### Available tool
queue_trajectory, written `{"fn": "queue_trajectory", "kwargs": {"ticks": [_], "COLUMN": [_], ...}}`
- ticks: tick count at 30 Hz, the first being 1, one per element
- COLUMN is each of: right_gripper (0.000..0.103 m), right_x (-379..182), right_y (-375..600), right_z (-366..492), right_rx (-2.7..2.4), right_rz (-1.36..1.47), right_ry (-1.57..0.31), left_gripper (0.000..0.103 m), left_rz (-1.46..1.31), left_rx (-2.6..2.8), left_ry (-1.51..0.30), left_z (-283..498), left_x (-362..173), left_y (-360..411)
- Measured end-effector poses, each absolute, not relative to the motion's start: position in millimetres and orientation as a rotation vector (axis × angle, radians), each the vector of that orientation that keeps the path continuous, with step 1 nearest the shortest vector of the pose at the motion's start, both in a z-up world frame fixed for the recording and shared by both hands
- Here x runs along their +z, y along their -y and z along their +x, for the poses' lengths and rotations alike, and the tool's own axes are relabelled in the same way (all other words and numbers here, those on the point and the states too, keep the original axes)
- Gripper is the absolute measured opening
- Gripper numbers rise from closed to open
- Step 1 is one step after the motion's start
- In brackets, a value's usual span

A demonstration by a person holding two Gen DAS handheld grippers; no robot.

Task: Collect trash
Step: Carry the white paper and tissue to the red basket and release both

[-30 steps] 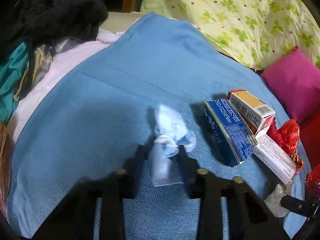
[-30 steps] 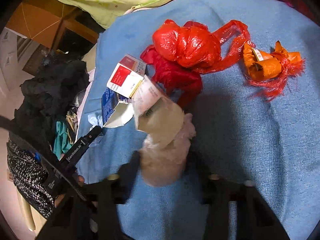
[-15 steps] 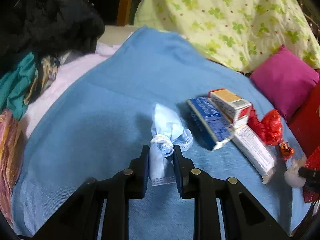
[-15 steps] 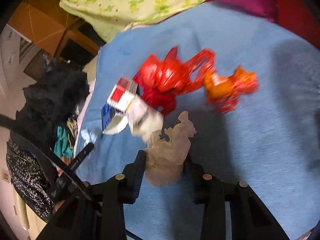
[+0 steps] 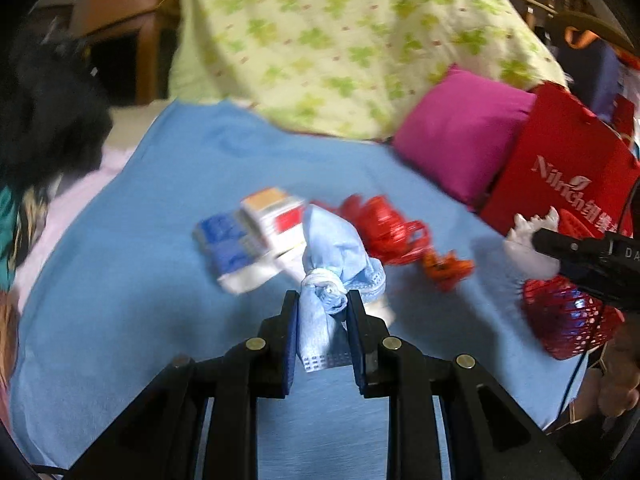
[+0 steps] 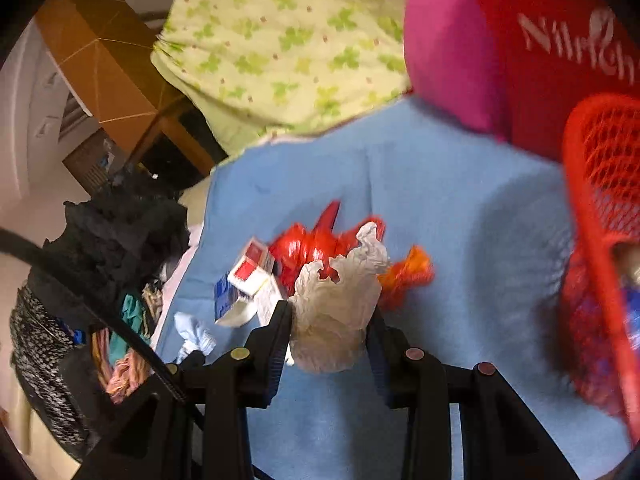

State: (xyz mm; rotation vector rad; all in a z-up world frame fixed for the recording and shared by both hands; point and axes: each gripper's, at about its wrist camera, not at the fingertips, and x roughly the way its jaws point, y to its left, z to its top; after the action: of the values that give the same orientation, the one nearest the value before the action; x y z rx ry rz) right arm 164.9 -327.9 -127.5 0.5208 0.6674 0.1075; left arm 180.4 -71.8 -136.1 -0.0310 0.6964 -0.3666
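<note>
Blue blanket (image 5: 160, 208), clover-patterned green quilt (image 5: 340, 40), magenta pillow (image 5: 460, 132)

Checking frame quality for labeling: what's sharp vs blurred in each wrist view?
Left wrist view: left tongs and the knotted blue face mask sharp; boxes and red plastic bag smeared by motion. Right wrist view: right tongs and crumpled tissue sharp; red mesh basket and orange wrapper blurred; fisheye vignette in the corners.
</note>
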Motion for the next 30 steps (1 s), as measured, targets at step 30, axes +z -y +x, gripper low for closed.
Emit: {"fn": "queue_trajectory", "kwargs": {"ticks": [30], "right_gripper": [0.04], "right_x": [-67], "right_y": [410], "right_z": [77], "right_rx": [-0.048], "right_rz": [0.581], "right_ry": [-0.281], "left_gripper": [0.024], "left_rz": [0.201], "left_rx": [-0.458], "left_ry": [-0.591], "left_z": [130], "left_x": [-53], "left_y": [213]}}
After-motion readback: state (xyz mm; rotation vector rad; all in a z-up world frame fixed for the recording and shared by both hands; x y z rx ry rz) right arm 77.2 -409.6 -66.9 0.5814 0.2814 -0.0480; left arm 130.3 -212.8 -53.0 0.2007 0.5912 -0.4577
